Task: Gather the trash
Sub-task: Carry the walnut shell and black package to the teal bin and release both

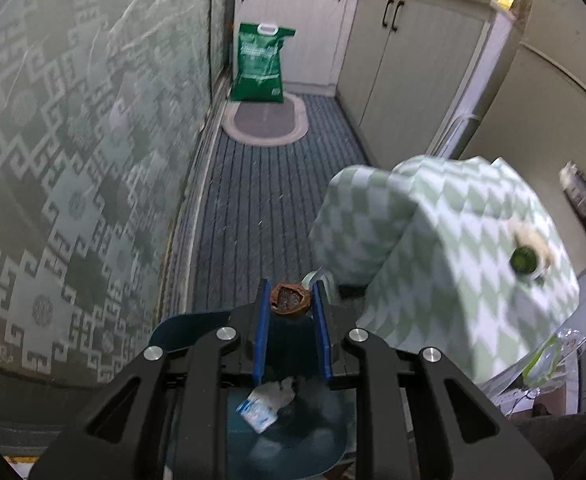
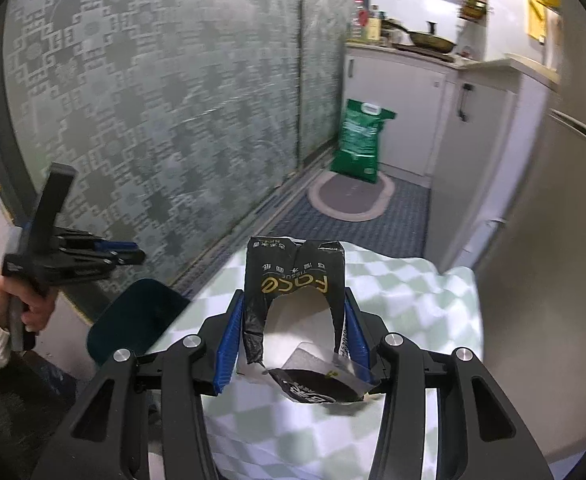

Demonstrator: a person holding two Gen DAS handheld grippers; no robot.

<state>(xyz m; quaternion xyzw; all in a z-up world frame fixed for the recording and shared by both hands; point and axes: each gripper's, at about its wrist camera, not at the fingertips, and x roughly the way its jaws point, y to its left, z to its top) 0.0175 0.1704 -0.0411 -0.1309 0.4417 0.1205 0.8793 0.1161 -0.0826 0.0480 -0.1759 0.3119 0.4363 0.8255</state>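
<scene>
Two grippers, both loaded: your left gripper (image 1: 291, 300) clamps a walnut shell (image 1: 289, 299) above the dark bin (image 1: 293, 436); your right gripper (image 2: 293, 320) pinches the black tissue wrapper (image 2: 295, 280) over the checked table (image 2: 413, 300). Releasing toward twelve o'clock risks dropping the shell past the rim.

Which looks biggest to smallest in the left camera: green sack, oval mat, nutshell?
1. Oval mat
2. Green sack, close to the mat in apparent size
3. Nutshell, though nearest the camera
</scene>
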